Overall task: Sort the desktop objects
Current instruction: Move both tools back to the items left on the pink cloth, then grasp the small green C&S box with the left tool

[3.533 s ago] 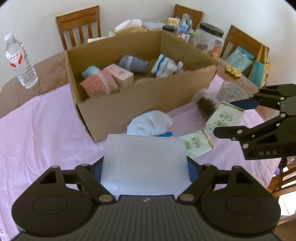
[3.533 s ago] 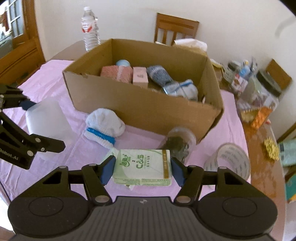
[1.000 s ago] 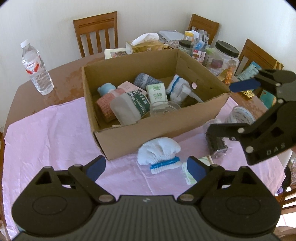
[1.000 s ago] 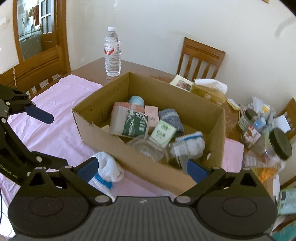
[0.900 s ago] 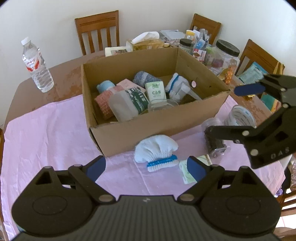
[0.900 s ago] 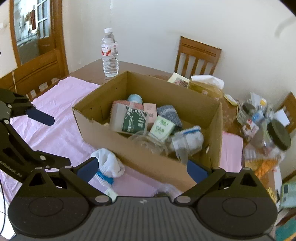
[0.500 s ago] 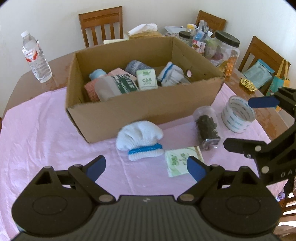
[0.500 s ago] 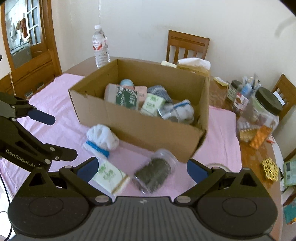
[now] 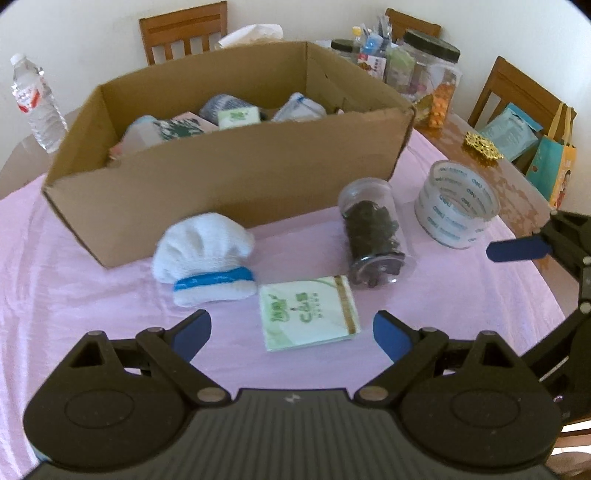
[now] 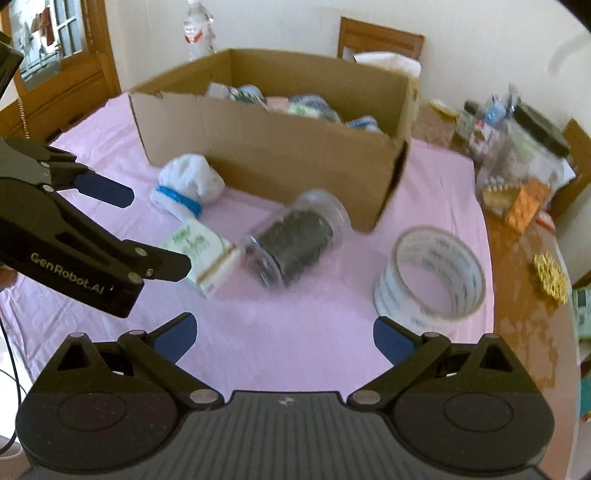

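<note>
A cardboard box [image 9: 229, 177] [image 10: 258, 155] holding several sorted items stands on the pink cloth. In front of it lie a white sock with a blue band [image 9: 205, 258] [image 10: 188, 186], a green tissue pack [image 9: 308, 312] [image 10: 203, 254], a clear jar of dark contents on its side [image 9: 371, 229] [image 10: 293, 238] and a roll of clear tape [image 9: 456, 206] [image 10: 430, 277]. My left gripper [image 9: 291, 332] is open just above the tissue pack, holding nothing. Wide open and empty too, my right gripper [image 10: 282, 338] hovers near the jar and the tape roll.
A water bottle [image 9: 35, 105] stands at the far left of the wooden table. Jars, packets and a large black-lidded container [image 9: 430, 74] crowd the far right corner. Wooden chairs [image 9: 183, 27] surround the table. A gift bag [image 9: 554, 162] hangs at the right.
Both grippers came down and back from over the box toward the loose items in front of it. Earlier, the left let go of a translucent container and the right a tissue pack, both now in the box.
</note>
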Tool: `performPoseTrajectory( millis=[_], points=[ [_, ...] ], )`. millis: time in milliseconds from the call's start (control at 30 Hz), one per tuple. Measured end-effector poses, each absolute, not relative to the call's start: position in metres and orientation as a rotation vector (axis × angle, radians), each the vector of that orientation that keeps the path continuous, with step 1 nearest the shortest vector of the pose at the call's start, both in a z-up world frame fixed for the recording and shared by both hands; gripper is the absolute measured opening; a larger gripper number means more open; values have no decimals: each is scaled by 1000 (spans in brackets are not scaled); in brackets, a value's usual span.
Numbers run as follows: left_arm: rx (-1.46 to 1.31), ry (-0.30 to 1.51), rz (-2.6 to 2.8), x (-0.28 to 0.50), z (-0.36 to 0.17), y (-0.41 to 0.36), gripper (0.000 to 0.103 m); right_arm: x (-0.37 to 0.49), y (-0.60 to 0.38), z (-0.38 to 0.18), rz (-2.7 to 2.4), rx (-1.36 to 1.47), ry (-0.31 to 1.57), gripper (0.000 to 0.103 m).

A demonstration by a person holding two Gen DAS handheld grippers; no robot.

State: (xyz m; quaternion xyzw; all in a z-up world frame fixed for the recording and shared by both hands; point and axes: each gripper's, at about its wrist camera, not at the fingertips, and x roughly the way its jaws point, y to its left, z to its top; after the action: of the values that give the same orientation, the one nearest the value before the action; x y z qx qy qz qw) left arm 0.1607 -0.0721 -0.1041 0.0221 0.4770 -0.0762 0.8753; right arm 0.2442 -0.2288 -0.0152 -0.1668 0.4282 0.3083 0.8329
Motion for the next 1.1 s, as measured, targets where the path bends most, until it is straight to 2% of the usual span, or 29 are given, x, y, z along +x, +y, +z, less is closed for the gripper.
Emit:
performPoseTrajectory(
  millis=[633, 767, 900, 1100],
  points=[
    [59, 973, -92, 174, -141, -82, 93, 249, -244, -27, 620, -320, 954, 103],
    [43, 971, -103, 173, -138, -80, 82, 249, -242, -28, 620, -320, 958, 103],
    [52, 969, -126, 172, -134, -81, 64, 250, -240, -28, 624, -317, 959, 103],
    [64, 977, -148, 167, -133, -79, 64, 250, -236, -28, 628, -317, 961, 103]
  ],
)
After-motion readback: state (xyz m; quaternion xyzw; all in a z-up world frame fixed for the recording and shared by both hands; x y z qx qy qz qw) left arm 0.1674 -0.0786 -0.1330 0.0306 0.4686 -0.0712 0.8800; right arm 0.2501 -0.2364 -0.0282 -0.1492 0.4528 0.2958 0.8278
